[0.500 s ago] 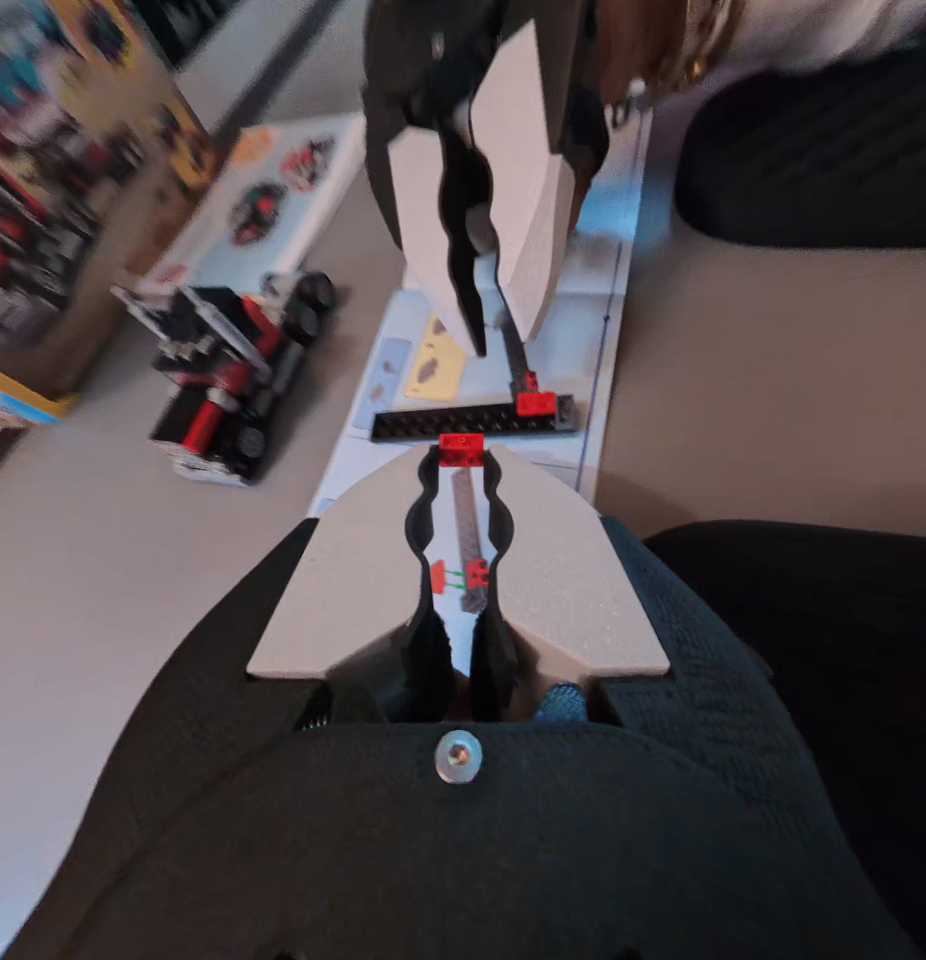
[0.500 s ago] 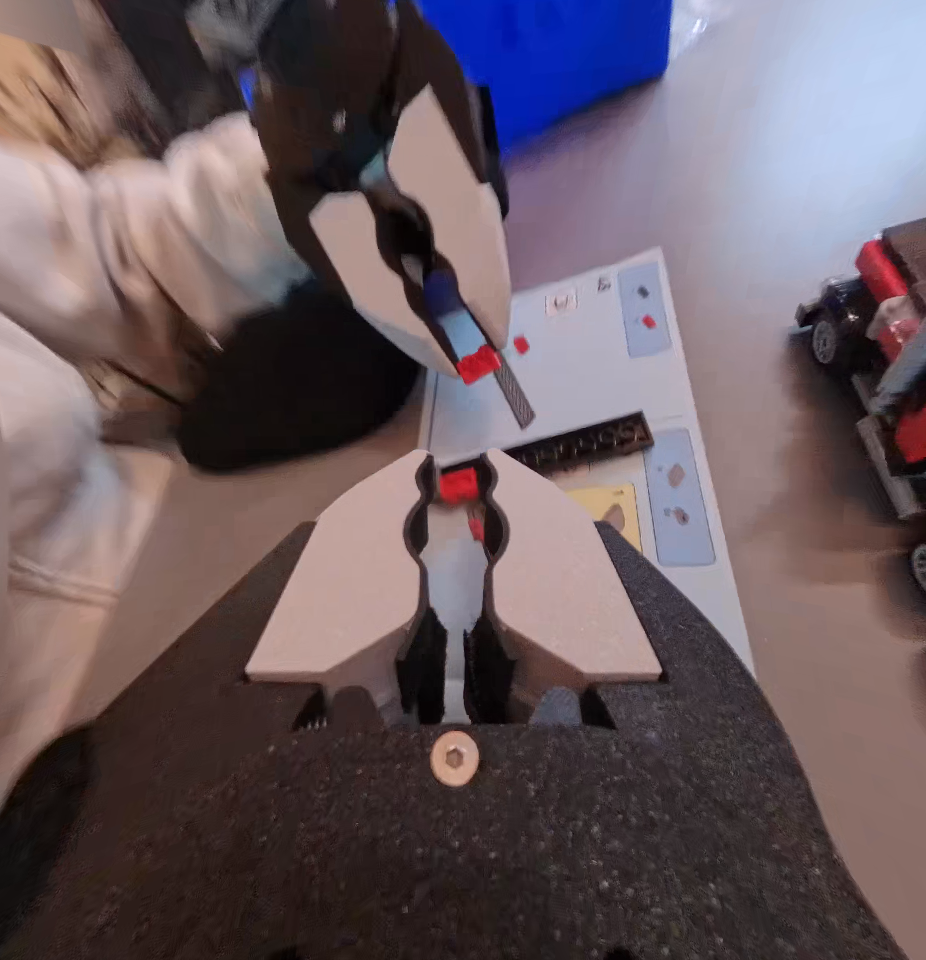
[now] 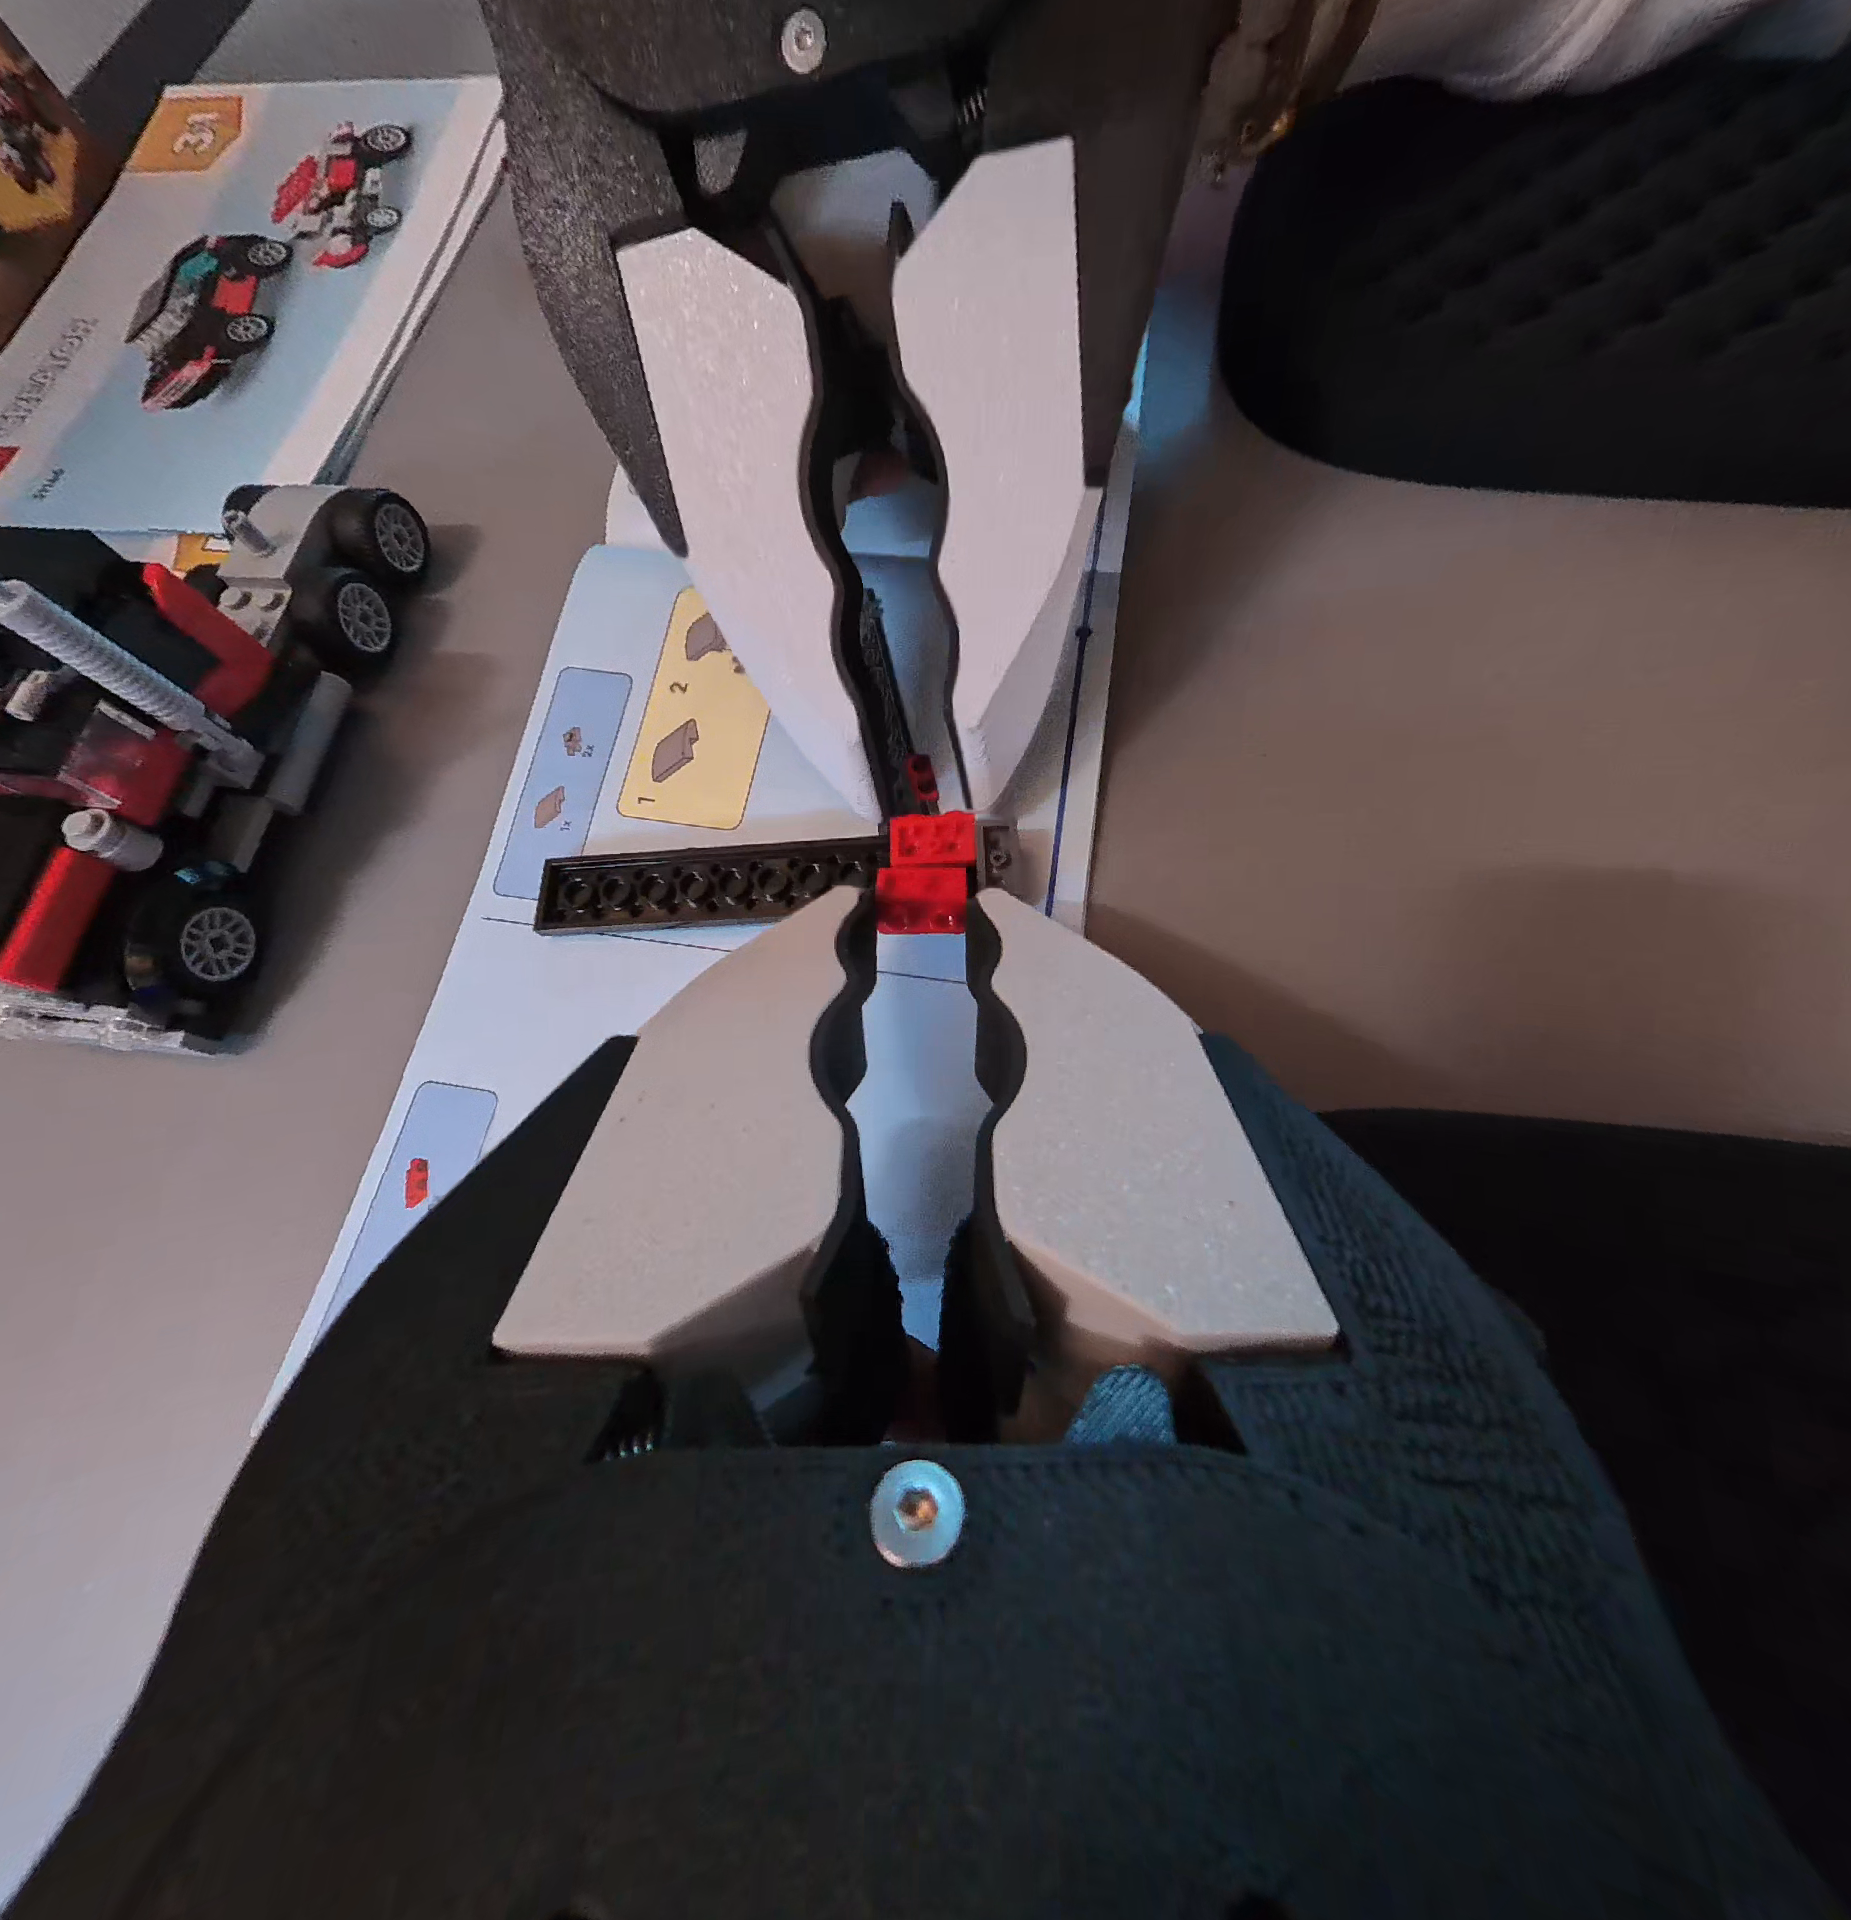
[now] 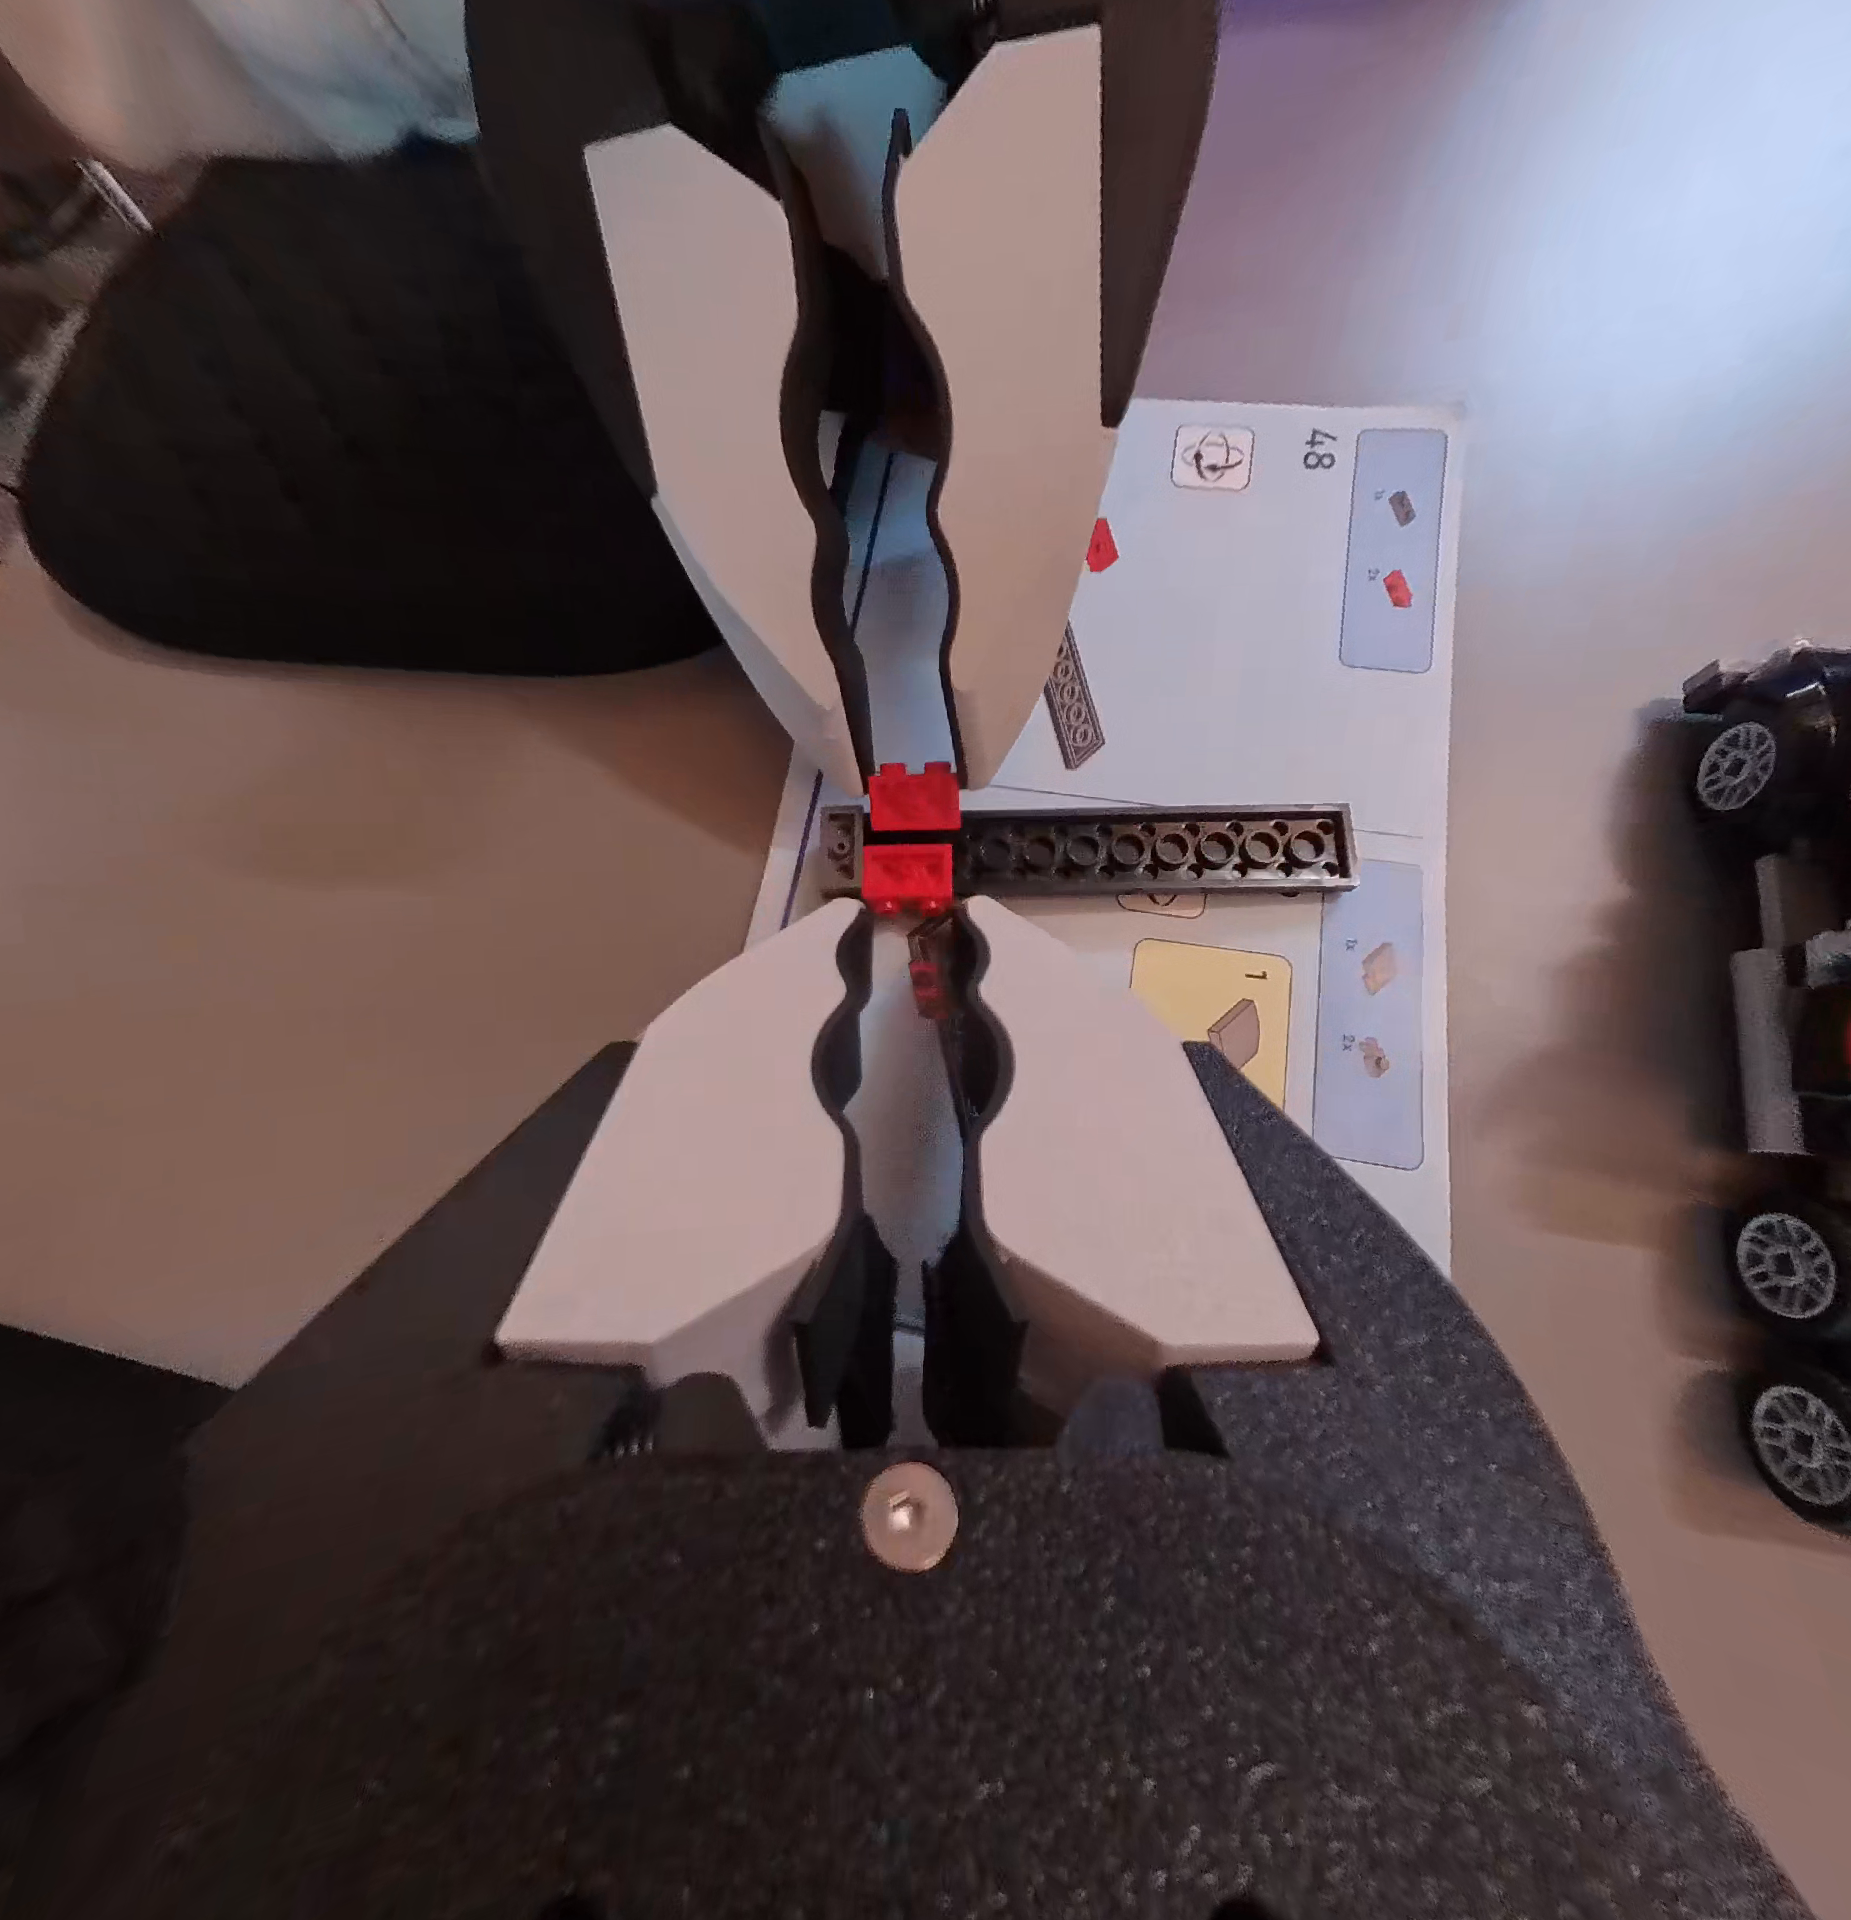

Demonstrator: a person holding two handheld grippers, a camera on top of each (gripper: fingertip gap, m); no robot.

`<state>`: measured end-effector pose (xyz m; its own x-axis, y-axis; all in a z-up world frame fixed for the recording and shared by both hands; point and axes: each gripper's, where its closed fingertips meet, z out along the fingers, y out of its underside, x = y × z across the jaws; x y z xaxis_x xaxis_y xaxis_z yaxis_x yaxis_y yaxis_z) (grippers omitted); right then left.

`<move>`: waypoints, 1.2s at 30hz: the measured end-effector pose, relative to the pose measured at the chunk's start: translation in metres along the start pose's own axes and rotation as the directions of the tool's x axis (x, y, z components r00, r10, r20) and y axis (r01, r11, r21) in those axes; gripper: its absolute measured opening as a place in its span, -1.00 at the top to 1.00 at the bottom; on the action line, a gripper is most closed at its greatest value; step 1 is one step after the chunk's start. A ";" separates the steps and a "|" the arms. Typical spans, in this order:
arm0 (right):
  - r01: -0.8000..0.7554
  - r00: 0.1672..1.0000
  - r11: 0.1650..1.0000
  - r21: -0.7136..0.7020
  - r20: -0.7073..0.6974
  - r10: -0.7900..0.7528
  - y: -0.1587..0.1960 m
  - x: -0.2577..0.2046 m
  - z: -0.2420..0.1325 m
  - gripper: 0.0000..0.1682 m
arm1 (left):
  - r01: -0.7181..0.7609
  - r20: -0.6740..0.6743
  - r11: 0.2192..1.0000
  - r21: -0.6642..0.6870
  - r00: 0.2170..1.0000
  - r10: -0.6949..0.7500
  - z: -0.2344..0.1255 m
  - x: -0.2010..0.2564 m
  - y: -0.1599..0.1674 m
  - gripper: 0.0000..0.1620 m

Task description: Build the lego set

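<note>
A long black plate (image 3: 713, 883) lies on the open instruction booklet (image 3: 609, 997). A red brick (image 3: 933, 837) sits on the plate's right end. My right gripper (image 3: 931, 812) comes down from above, and its tips close on the sides of this brick. My left gripper (image 3: 921, 920) is shut on a second red brick (image 3: 921, 902) and holds it at the plate's near edge, right beside the first. In the right wrist view the plate (image 4: 1149, 847) runs to the right. There my right gripper (image 4: 913, 912) meets its brick (image 4: 908, 871), and the left gripper (image 4: 913, 774) holds its brick (image 4: 910, 798) opposite.
A built red and black lego truck (image 3: 173, 779) stands left of the booklet and shows at the right in the right wrist view (image 4: 1794, 1039). A second booklet (image 3: 225, 291) lies behind it. A black cushion (image 3: 1575, 291) is at the back right. Left and right tips are no more than a few centimetres apart.
Both grippers have closed in on the plate's end. My left gripper has carried its red brick forward to the plate. My right gripper has come down onto the brick there.
</note>
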<state>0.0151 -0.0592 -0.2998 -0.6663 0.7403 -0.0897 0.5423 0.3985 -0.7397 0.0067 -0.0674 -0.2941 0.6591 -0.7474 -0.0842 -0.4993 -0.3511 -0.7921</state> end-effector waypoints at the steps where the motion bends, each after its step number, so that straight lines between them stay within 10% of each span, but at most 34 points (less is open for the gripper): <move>1: 0.013 1.000 1.000 -0.018 -0.010 -0.014 0.002 0.001 0.002 0.83 | -0.001 -0.003 1.000 -0.011 1.000 0.001 0.001 0.001 0.002 0.79; 36: -0.069 0.997 0.987 0.146 0.041 0.064 -0.012 0.003 -0.003 0.88 | 0.144 -0.065 0.984 -0.104 0.986 -0.151 0.010 0.006 -0.001 0.79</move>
<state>0.0077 -0.0599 -0.2897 -0.6507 0.7413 -0.1643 0.5065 0.2625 -0.8213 0.0166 -0.0656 -0.3000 0.6892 -0.7206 0.0755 -0.4550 -0.5116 -0.7289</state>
